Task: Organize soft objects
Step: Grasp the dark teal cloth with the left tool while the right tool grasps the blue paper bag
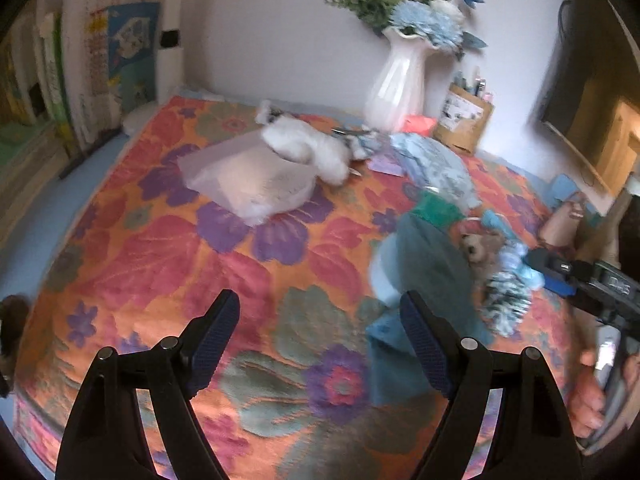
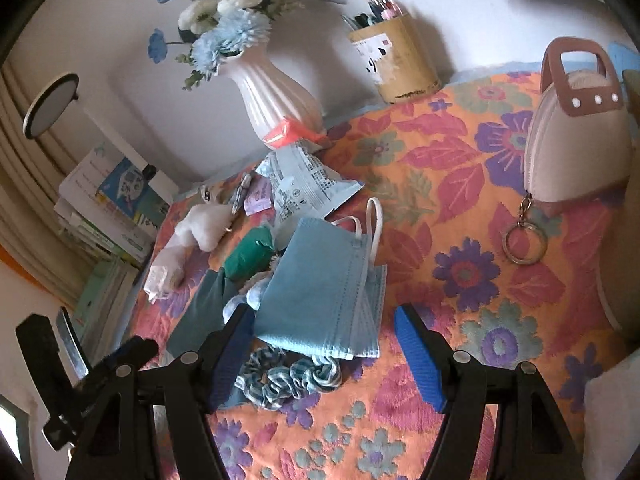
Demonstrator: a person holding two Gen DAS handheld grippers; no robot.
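Table (image 2: 460,184) under a woven floral cloth, orange with purple and red blooms, nubbly weave. Soft clutter mid-table: a stack of pleated blue face masks (image 2: 320,292) with white ear loops, flat and papery; a blue-and-white striped scrunchie (image 2: 288,376), ruffled; a roll of green fabric (image 2: 248,252); a dark teal cloth (image 2: 200,312), lying flat; a fluffy white plush (image 1: 304,144) against a crinkled translucent bag (image 1: 248,180). Ribbed white vase (image 2: 272,96) with blue flowers at the wall; cardboard pen cup (image 2: 400,64) beside it; pale zip pouch (image 2: 576,140) with key ring to the right.

Left hand-held gripper (image 1: 320,340): jaws well apart, nothing between, above bare cloth; teal cloth just beside its right finger.

Right hand-held gripper (image 2: 324,352): jaws apart, empty; scrunchie and the masks' near edge lie between the fingers, whether touched I cannot tell.
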